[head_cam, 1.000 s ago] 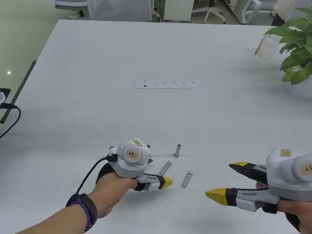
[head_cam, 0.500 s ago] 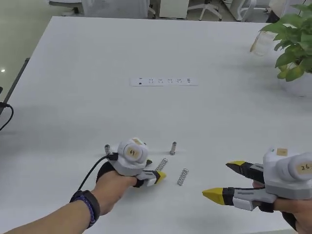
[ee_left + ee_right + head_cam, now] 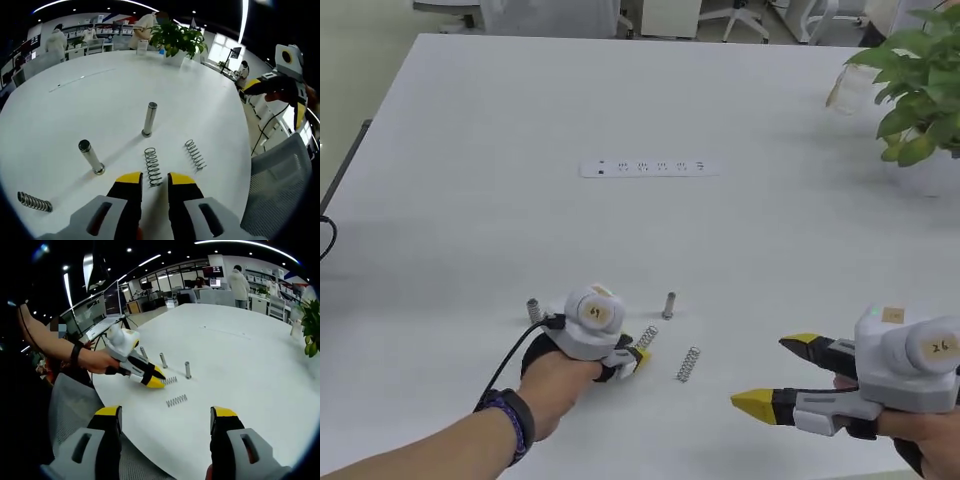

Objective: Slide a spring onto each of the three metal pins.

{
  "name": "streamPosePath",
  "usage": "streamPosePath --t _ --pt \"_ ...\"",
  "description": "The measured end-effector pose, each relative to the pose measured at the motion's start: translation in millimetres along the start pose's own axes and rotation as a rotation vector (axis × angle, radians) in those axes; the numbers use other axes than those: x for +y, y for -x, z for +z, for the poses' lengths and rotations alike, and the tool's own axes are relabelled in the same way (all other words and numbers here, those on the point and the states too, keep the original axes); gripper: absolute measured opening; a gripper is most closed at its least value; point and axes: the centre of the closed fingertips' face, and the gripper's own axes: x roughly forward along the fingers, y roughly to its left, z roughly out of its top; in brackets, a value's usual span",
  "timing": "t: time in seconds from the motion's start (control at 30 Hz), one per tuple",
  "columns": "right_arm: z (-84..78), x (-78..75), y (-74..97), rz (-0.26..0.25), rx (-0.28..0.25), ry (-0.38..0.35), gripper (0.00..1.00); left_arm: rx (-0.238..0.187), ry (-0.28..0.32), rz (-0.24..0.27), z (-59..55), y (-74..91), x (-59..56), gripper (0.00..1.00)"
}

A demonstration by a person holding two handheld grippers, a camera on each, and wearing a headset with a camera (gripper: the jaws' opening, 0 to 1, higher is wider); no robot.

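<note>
The left gripper (image 3: 155, 179) was held low over the table (image 3: 210, 100), jaws parted narrowly, with the near end of the first spring (image 3: 152, 166) lying between the tips and seemingly not yet pinched. The right gripper (image 3: 166, 412) was held wide open and empty, well apart. A second spring (image 3: 194, 154) lay just beside the first and a third spring (image 3: 34, 201) off to the side. The near pin (image 3: 91, 156) and far pin (image 3: 148, 119) stood upright and bare. The step was judged to be pickup of the first spring. Next, the coil would need to be clamped lightly, lifted, stood on end and lined up over a pin top.
</note>
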Motion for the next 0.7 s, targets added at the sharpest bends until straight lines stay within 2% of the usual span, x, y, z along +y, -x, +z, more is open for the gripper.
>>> streamPosePath --t 0.17,0.37,0.7 --pt "-0.1 -1.5 1.5 -0.003 -0.002 -0.002 0.71 0.005 0.000 0.010 -0.6 -1.2 1.0 0.09" --pt "0.7 -2.7 2.3 -0.005 -0.002 -0.003 0.71 0.018 -0.023 0.035 -1.0 -0.9 7.6 0.03" --pt "2.1 -2.4 0.7 -0.001 -0.005 0.001 0.70 0.042 -0.041 0.033 -3.8 1.1 8.5 0.02"
